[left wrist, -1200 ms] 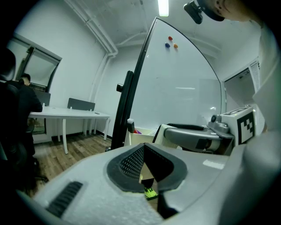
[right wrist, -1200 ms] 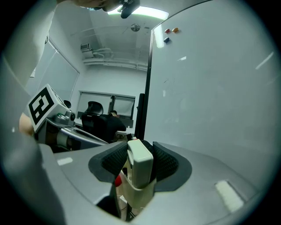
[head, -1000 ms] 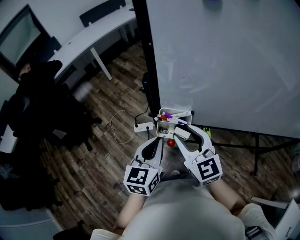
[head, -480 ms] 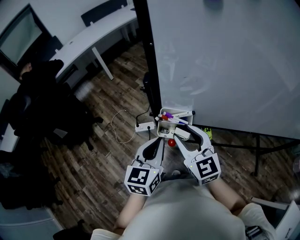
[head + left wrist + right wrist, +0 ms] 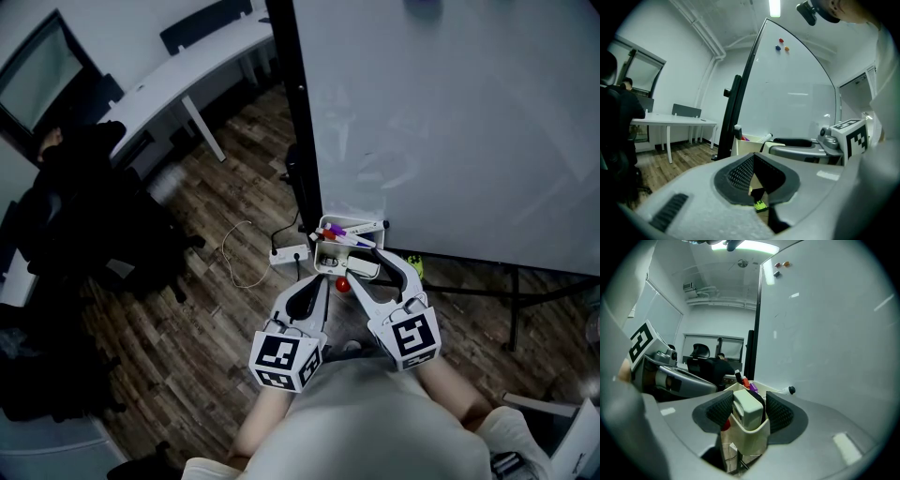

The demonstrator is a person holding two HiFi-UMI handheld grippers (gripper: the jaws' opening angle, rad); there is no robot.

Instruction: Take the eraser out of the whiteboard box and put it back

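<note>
A white whiteboard box (image 5: 352,225) hangs at the lower left corner of the whiteboard (image 5: 450,122). The pale eraser (image 5: 747,408) stands upright in the box's front compartment (image 5: 750,439), and in the head view the eraser (image 5: 364,269) sits at the box's near end. My right gripper (image 5: 749,398) straddles it, and its jaws have just been opening. A dark gap shows beside the right pad (image 5: 780,411). My left gripper (image 5: 316,281) hovers just left of the box with its jaws together and nothing held. Markers (image 5: 342,234) fill the back compartment.
A red ball (image 5: 343,284) hangs under the box. On the wood floor by the board's black post (image 5: 302,141) lie a power strip (image 5: 289,253) and a cable. A white desk (image 5: 178,75) and dark chairs (image 5: 84,216) stand to the left.
The right gripper's jaws have spread slightly around the eraser, which stays in the box. Both hands have kept their places.
</note>
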